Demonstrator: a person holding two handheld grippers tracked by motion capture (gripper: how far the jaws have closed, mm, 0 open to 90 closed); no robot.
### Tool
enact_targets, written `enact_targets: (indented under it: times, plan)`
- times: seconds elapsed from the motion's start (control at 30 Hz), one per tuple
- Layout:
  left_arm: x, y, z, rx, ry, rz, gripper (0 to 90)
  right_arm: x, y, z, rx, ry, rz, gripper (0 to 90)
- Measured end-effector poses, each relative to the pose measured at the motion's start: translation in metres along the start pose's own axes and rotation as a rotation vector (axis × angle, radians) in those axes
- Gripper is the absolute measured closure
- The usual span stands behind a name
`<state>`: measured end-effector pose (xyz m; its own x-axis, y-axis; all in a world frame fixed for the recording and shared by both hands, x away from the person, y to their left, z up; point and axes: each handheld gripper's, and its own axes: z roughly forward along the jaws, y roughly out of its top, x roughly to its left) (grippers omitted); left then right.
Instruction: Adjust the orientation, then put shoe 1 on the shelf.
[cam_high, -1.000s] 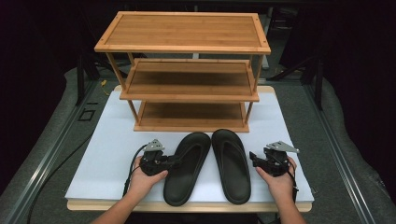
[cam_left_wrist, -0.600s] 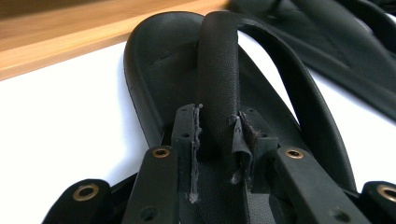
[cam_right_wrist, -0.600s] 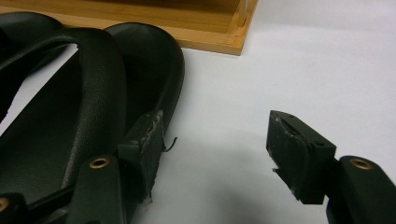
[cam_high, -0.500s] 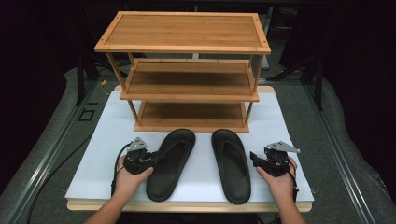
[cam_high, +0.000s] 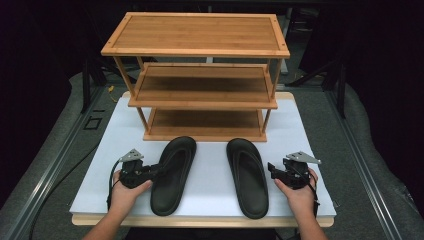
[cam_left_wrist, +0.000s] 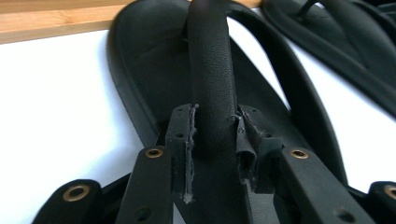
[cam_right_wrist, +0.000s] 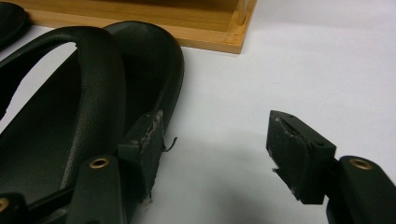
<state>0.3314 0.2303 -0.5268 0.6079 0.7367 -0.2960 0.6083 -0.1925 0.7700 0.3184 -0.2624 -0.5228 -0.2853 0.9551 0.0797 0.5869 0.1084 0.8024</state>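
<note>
Two hand-held grippers were at work, one in each hand. Left hand-held gripper (cam_left_wrist: 215, 135) had its jaws around the strap of the left sandal (cam_high: 172, 172), the pads touching the strap on both sides; those jaws had just been opening a little. Right hand-held gripper (cam_right_wrist: 215, 154) stood with its jaws wide apart, nothing between them, one pad just beside the outer edge of the right sandal (cam_high: 247, 175).

Two black sandals lay on the white counter (cam_high: 215, 170), near its front edge. One wooden rack (cam_high: 200, 75) with three shelves stood behind them. Each sandal's long axis ran from the person toward the rack; the left one leaned slightly to the right at its far end, the right one slightly to the left.
</note>
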Motion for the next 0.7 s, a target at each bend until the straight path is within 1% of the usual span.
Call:
enact_targets:
  times: [0.07,0.13,0.17,0.2,0.3,0.5,0.67,0.7]
  plan:
    - [-0.0004,-0.0008,0.0007,0.002,0.008,0.01,65.7,0.0,0.0,-0.0001,-0.001,0.0,0.0,36.1]
    - [-0.0004,-0.001,0.0009,0.004,0.016,0.012,67.8,0.0,-0.0001,0.0002,-0.007,-0.001,0.001,36.1]
    - [-0.0009,-0.0007,0.001,0.009,0.026,0.021,68.3,-0.0002,-0.0001,0.0003,-0.007,0.0,0.001,36.1]
    - [-0.0009,-0.0007,0.001,0.009,0.026,0.021,68.5,-0.0002,-0.0001,0.0003,-0.007,0.0,0.001,36.1]
    - [-0.0031,-0.0009,0.001,0.008,0.043,0.024,69.2,-0.0001,-0.0002,0.0,-0.007,0.002,0.001,36.1]
    - [-0.0045,-0.0007,0.0014,0.002,0.05,0.026,70.1,-0.0007,-0.0002,-0.0005,-0.01,0.003,0.003,36.2]
    - [-0.0053,-0.0006,0.0021,-0.002,0.049,0.026,70.4,-0.0006,-0.0003,0.0001,-0.008,0.002,0.004,36.2]
    - [-0.0052,-0.0012,0.0027,-0.01,0.044,0.023,70.4,-0.0005,-0.0002,0.0,-0.008,0.002,0.003,36.2]
